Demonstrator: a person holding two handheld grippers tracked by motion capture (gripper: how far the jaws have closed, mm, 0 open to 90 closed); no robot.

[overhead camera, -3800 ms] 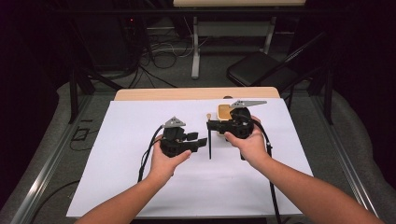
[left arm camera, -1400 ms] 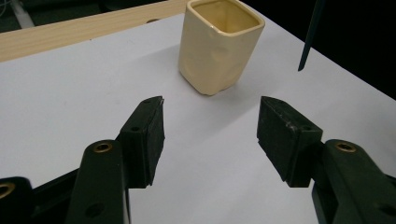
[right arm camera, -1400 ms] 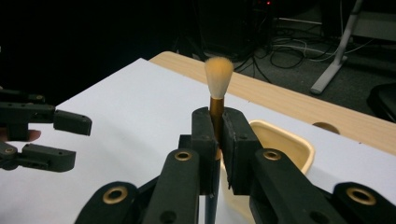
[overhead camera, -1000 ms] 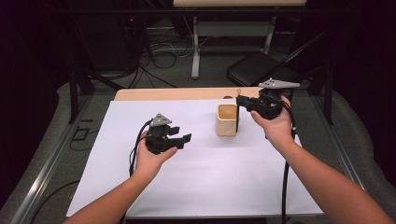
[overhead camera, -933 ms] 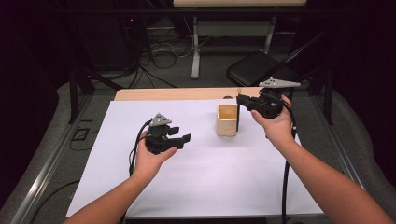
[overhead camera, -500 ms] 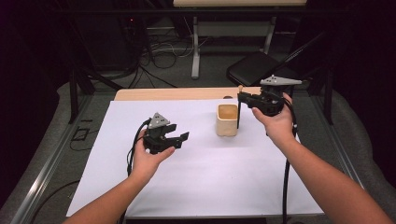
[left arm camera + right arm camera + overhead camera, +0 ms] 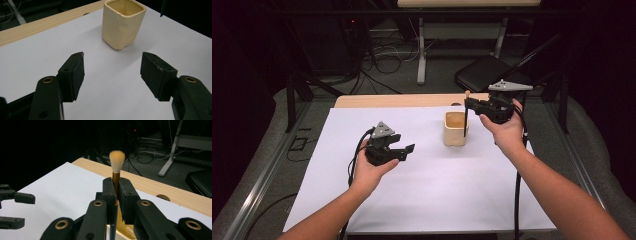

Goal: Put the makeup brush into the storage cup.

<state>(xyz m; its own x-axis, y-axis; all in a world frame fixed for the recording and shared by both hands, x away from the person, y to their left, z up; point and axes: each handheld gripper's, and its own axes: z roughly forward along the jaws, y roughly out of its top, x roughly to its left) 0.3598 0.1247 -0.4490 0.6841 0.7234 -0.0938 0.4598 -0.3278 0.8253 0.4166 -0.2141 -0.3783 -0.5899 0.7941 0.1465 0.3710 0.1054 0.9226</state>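
A cream square cup (image 7: pixel 456 128) stands upright on the white sheet (image 7: pixel 422 200); it looks empty. My right gripper (image 7: pixel 468 105) hovers at the cup's right rim, shut on a makeup brush (image 7: pixel 466 120) held upright with its dark handle end down beside the cup. In the right gripper view the pale bristles (image 7: pixel 117 161) rise above the shut right gripper (image 7: pixel 115 195). My left gripper (image 7: pixel 407 151) is held left of the cup, pointing at it. Its jaws have just been opening, and the left gripper (image 7: pixel 112 72) has nothing between its pads, with the cup (image 7: pixel 122 23) a short way ahead.
The wooden tabletop (image 7: pixel 402 100) shows as a strip beyond the sheet. A black chair (image 7: pixel 484 75) and cables lie on the floor behind. Metal frame rails (image 7: pixel 257 180) run along both sides.
Since the oldest frame my left gripper has drawn back left from the cup, and my right gripper has moved right and up with the brush. The left jaws have spread wider.
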